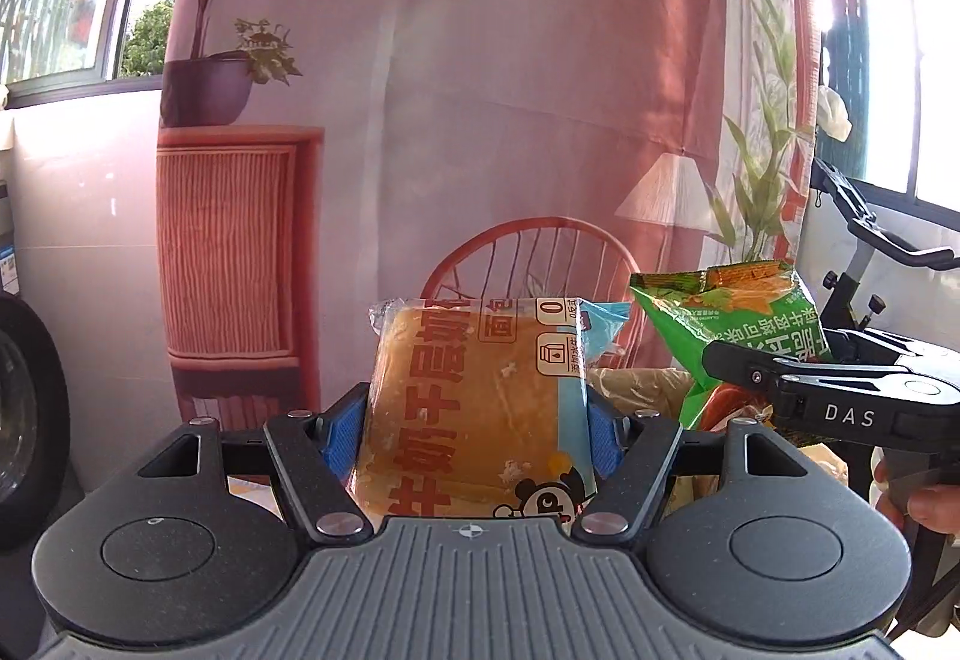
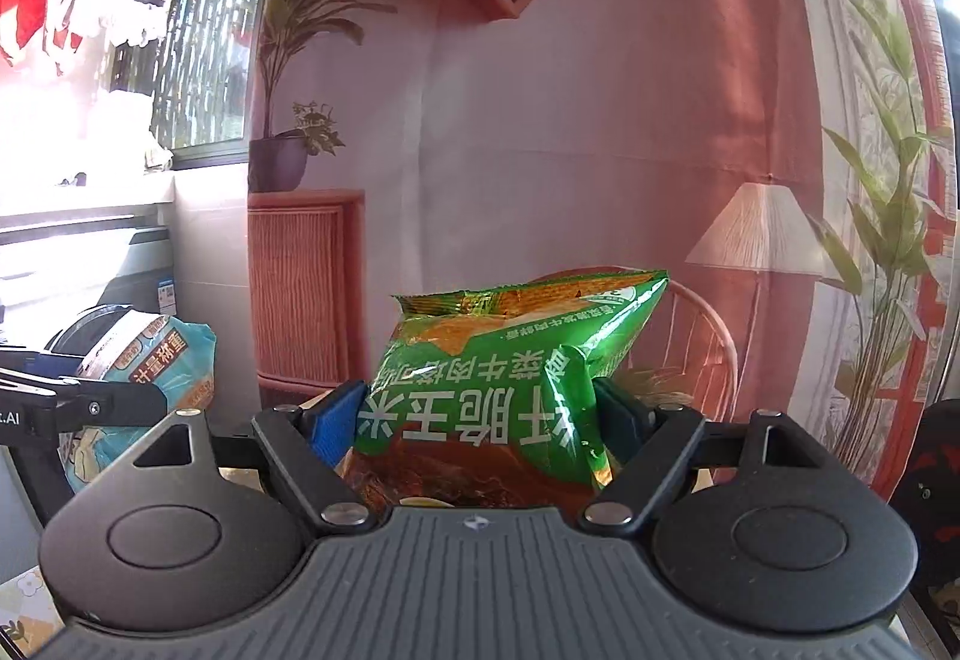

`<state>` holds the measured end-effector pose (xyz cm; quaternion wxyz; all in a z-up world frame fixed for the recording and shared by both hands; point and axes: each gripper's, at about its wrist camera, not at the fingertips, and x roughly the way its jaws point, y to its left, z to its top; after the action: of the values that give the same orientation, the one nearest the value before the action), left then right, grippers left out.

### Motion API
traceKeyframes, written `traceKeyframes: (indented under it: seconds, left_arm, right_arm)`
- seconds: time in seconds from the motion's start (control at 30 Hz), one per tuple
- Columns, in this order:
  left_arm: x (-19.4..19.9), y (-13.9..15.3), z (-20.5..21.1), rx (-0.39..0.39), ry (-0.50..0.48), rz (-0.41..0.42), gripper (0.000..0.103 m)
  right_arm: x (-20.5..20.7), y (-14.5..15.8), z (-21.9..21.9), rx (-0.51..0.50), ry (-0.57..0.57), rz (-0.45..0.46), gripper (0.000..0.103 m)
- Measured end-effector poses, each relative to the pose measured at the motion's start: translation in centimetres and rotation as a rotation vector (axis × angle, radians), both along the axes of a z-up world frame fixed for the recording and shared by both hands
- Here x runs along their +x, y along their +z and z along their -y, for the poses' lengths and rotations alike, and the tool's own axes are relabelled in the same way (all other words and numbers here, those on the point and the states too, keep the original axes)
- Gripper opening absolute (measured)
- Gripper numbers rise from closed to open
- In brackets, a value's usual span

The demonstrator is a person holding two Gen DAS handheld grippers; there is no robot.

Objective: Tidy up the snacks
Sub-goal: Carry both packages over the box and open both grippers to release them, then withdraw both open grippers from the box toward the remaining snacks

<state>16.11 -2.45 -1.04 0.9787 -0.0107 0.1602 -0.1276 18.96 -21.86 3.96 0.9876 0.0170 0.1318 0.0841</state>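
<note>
A: Left wrist view, L to R pls.

B: Far left edge, dark round appliance [image 1: 24, 408]. Backdrop cloth [image 1: 480, 120] w/ printed plant and cabinet fills the middle. Centre-bottom: left gripper [image 1: 477, 435], blue pads [image 1: 343, 435] pressed on both sides of the bread pack [image 1: 474, 408], upright, held off any surface. Right of it the green snack bag [image 1: 738, 324], right gripper [image 2: 480, 432] clamped on it. Lower right corner, a hand [image 1: 924, 498].

A: Right wrist view?

B: Upper left, red clothes on hangers [image 2: 42, 12]. Lower left, bread pack again. Centre: jaws squeezing the green bag, tilted, crumpled at the grip. Right side, printed lamp [image 2: 762, 234].
</note>
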Motion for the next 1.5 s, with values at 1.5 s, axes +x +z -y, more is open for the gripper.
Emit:
traceKeyframes:
  seconds: [1.5]
  left_arm:
    - [-3.9,-2.9,-6.6,-0.003,0.147,-0.192,0.089]
  right_arm:
    - [-4.8,-1.9,-1.4,0.083,0.018,-0.229,0.090]
